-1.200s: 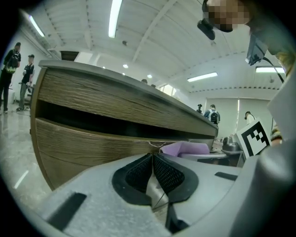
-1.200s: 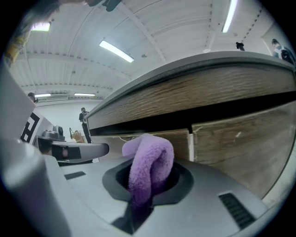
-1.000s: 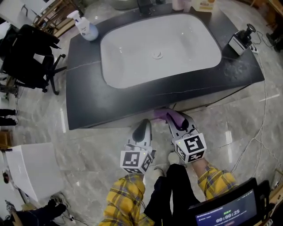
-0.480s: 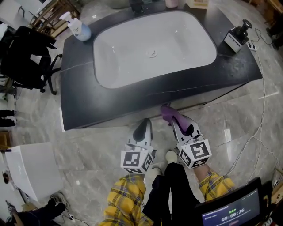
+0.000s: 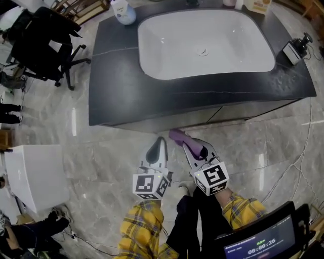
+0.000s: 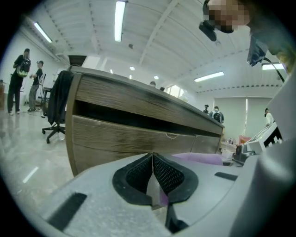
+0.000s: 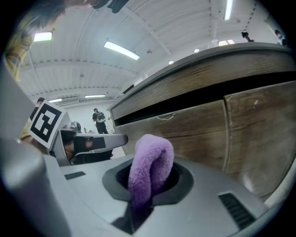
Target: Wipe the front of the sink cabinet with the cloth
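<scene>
The sink cabinet has a dark countertop [image 5: 152,96] and a white basin [image 5: 202,40]; its wooden drawer fronts [image 6: 134,134] [image 7: 194,125] face both grippers. My right gripper [image 5: 183,141] [image 7: 150,180] is shut on a folded purple cloth [image 5: 178,136] [image 7: 150,173], held a little off the cabinet front. Left of it, my left gripper [image 5: 157,146] [image 6: 153,173] is shut with nothing between its jaws. The purple cloth [image 6: 199,159] also shows to the right in the left gripper view.
A spray bottle [image 5: 123,10] stands at the counter's far left corner and a small camera device [image 5: 295,49] at its right end. A black office chair [image 5: 45,40] stands left of the cabinet, a white box [image 5: 33,177] on the floor at the left. Cables [image 5: 293,167] lie at the right.
The right gripper and cloth have drawn back slightly from the cabinet front. The head view has shifted, so the cabinet now sits further right and higher.
</scene>
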